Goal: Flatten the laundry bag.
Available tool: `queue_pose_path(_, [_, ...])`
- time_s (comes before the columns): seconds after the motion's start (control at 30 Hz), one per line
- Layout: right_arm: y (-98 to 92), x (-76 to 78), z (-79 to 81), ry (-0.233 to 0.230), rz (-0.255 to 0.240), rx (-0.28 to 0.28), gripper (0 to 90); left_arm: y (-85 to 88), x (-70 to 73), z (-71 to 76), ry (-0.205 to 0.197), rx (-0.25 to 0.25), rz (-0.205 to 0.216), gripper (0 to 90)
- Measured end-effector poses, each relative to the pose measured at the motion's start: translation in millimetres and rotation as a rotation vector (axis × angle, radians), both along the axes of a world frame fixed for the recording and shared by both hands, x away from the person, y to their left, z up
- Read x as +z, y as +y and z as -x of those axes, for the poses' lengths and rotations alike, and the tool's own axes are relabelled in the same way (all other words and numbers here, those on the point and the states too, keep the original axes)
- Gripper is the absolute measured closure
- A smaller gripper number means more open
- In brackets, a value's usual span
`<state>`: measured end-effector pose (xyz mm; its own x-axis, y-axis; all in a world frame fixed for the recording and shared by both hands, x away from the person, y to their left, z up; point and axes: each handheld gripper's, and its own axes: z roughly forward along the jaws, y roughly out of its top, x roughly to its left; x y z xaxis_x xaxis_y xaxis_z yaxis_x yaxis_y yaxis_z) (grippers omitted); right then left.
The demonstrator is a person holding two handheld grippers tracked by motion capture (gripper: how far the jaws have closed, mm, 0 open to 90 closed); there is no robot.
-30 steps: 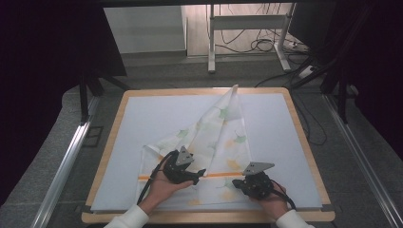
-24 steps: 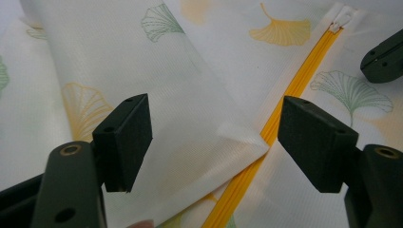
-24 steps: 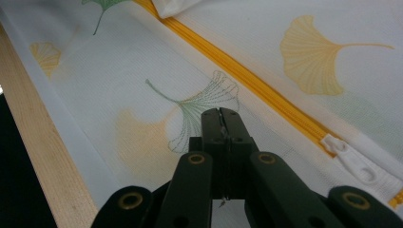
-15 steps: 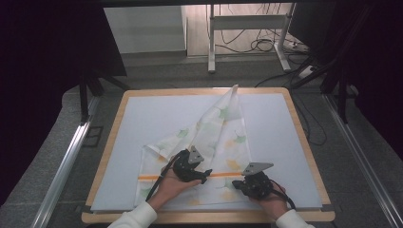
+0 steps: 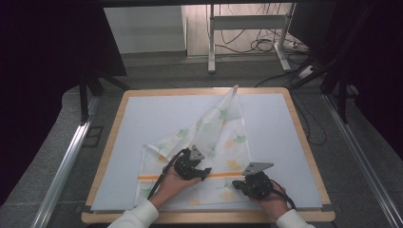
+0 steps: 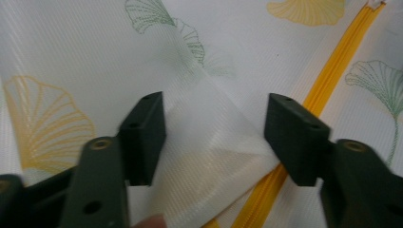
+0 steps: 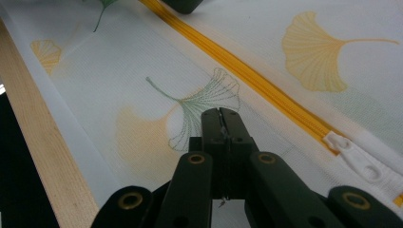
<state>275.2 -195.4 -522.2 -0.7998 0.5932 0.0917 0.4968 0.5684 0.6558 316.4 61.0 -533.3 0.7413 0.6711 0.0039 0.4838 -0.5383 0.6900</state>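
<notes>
Where ribbed mesh bag point(image 6: 209, 137) folds, left claw point(image 6: 216, 137) closes around it.

no legible text, labels, brands or numbers, mesh bag point(image 5: 209, 142) printed with ginkgo-leaf motifs only, its white zipper pull point(image 7: 359, 156) unmarked, lettering nowhere

A fine, matt mesh cloth bag point(image 5: 209, 156) with a glossy yellow plastic zipper point(image 7: 247, 76) lies on a wooden-rimmed table point(image 5: 304, 142).
</notes>
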Motion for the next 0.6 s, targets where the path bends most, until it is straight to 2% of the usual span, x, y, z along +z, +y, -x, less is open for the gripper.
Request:
queue_pose_path(0.2, [-0.6,-0.2,-0.3,0.000,-0.002,0.004,88.9,6.3,0.7,-3.5,0.016,0.003,0.006,59.3])
queue_pose_path(0.23, [-0.5,-0.2,-0.3,-0.001,-0.001,0.004,88.9,8.9,0.9,-4.8,0.021,0.008,0.007,65.6])
queue_pose_path(0.3, [-0.5,-0.2,-0.2,0.000,-0.001,0.003,88.8,10.7,1.0,-5.7,0.026,0.010,0.009,68.3])
queue_pose_path(0.43, [-0.5,-0.2,-0.2,-0.002,-0.001,0.005,88.9,13.4,1.4,-6.4,0.029,0.013,0.004,82.2])
queue_pose_path(0.6, [-0.5,-0.2,-0.2,-0.002,0.000,0.005,88.8,13.9,2.1,-5.9,0.028,0.011,-0.002,85.4])
